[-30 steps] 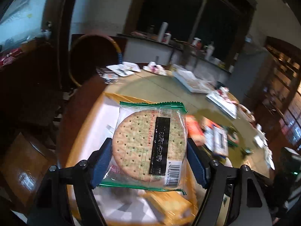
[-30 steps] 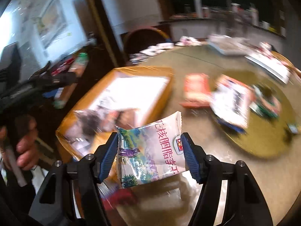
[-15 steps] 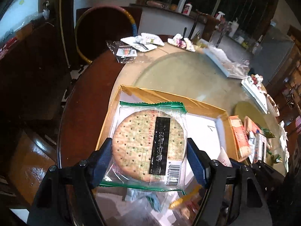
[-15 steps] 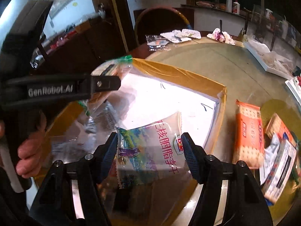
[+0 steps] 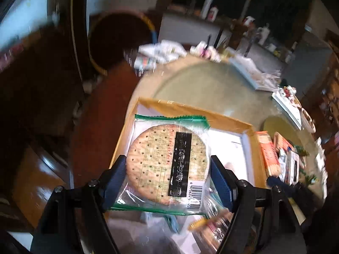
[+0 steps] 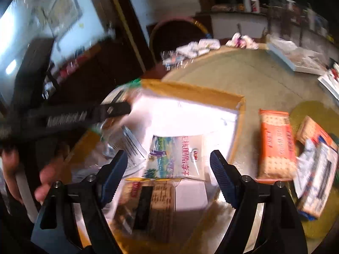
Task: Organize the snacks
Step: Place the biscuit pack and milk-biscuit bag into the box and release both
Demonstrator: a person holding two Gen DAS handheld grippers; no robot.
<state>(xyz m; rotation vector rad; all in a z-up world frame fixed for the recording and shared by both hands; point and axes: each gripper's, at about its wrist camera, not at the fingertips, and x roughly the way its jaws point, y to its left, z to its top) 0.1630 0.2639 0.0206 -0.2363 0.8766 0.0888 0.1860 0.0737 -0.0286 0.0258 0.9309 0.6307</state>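
In the left wrist view, the left gripper (image 5: 168, 180) holds a round cracker pack (image 5: 169, 163), a large perforated biscuit in clear wrap with a green edge and a black label strip. The blue fingers (image 5: 115, 180) sit against both sides of the pack, though their opening is creeping wider, so the hold looks about to let go. The pack hangs over the near-left part of a shallow cardboard box (image 5: 190, 110) with a white floor, which stands on the round bench (image 5: 211, 80). Below the pack, at the near end of the box, other wrapped snacks lie blurred and cannot be named. To the right of the box an orange biscuit pack (image 5: 268, 154) waits on the bench. In the right wrist view, the right gripper (image 6: 169, 169) has its fingers (image 6: 222, 175) spreading apart with nothing pressed between them; the white milk-candy style pouch (image 6: 175, 158) with a landscape print lies free on the white box floor, just past the fingertips. Nearer in the box lies a brownish packet with a black strip (image 6: 148, 205). The left gripper's black body, with a hand (image 6: 27, 173) on its handle, reaches in from the left over the box. Right of the box, on the bench, are the orange biscuit pack and a loose pile of further packets (image 6: 315, 169). The step in hand seems to be dropping snacks into the box: the right one is delivered, the left one is about to be. Next the left fingers should release over the clear white floor, and the right should swing to the orange pack.
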